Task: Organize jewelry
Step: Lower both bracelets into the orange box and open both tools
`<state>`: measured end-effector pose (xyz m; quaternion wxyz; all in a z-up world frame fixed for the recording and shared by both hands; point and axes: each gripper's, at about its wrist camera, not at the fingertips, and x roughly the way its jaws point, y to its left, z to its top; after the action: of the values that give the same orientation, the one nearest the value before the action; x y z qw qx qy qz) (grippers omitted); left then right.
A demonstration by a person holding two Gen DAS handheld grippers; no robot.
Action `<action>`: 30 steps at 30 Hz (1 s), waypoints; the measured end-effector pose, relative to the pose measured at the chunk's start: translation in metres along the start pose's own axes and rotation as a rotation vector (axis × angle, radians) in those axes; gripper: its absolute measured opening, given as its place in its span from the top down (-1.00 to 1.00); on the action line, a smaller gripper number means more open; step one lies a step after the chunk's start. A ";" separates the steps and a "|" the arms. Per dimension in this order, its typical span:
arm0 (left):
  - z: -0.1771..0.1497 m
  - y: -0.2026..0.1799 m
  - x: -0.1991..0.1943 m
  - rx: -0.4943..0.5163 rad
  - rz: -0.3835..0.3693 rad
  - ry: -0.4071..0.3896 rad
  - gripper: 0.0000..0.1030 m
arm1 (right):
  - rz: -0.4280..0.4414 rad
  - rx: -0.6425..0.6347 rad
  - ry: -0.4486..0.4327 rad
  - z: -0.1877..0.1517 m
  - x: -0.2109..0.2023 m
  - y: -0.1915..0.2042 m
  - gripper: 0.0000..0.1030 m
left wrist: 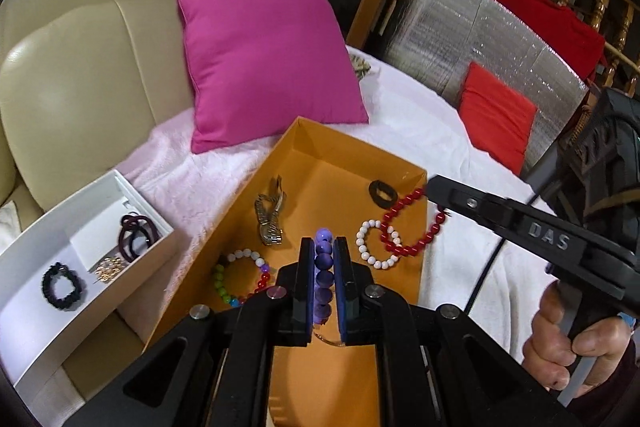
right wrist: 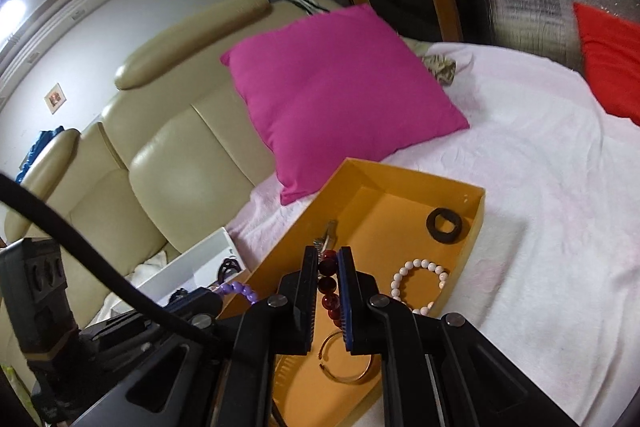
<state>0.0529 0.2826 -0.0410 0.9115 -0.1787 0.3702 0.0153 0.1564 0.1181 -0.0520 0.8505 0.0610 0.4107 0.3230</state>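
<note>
The purple bracelet (left wrist: 323, 273) is pinched tight in the left gripper (left wrist: 323, 247) above the orange box (left wrist: 352, 183). The red bracelet (right wrist: 328, 285) is clamped in the right gripper (right wrist: 325, 259), hanging over the same box. A white bracelet (left wrist: 378, 243) and a black ring (right wrist: 444, 223) lie inside; a white tray (left wrist: 60, 223) sits beside it.

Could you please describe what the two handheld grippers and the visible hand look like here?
Both the left gripper and right gripper are matte black plastic linkages with silver pivot bolts and flat fingers faced with blue pads. The right one carries raised letters "DAS" and a black cable. The hand on its handle wears a dark maroon sleeve.
</note>
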 end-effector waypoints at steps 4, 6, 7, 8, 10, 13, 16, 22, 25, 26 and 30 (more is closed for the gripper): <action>0.003 -0.002 0.023 0.008 0.001 0.043 0.82 | -0.006 0.018 0.031 0.006 0.027 -0.007 0.78; 0.004 -0.004 0.034 0.013 0.006 0.063 0.82 | -0.006 0.035 0.053 0.010 0.042 -0.015 0.78; 0.005 -0.004 0.039 0.012 0.006 0.073 0.82 | -0.008 0.041 0.059 0.011 0.047 -0.017 0.78; 0.007 -0.005 0.044 0.010 0.009 0.083 0.82 | -0.006 0.051 0.069 0.012 0.054 -0.021 0.78; 0.009 -0.006 0.054 0.014 0.020 0.097 0.82 | -0.005 0.076 0.090 0.015 0.066 -0.028 0.78; 0.012 -0.009 0.067 0.024 0.029 0.117 0.82 | -0.005 0.102 0.115 0.018 0.081 -0.038 0.78; 0.014 -0.013 0.080 0.033 0.053 0.136 0.82 | -0.019 0.113 0.132 0.021 0.093 -0.045 0.78; 0.011 -0.015 0.101 0.035 0.085 0.181 0.82 | -0.043 0.115 0.147 0.027 0.108 -0.054 0.78; 0.010 -0.014 0.106 0.030 0.097 0.192 0.82 | -0.051 0.118 0.152 0.029 0.112 -0.060 0.78; 0.010 -0.014 0.108 0.029 0.100 0.195 0.82 | -0.055 0.119 0.152 0.029 0.113 -0.062 0.78; 0.012 -0.011 0.116 0.021 0.113 0.210 0.82 | -0.064 0.131 0.156 0.031 0.116 -0.070 0.78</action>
<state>0.1465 0.2637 -0.1086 0.8671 -0.1486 0.4734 0.0440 0.2668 0.1374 -0.1342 0.8199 0.0779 0.4978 0.2720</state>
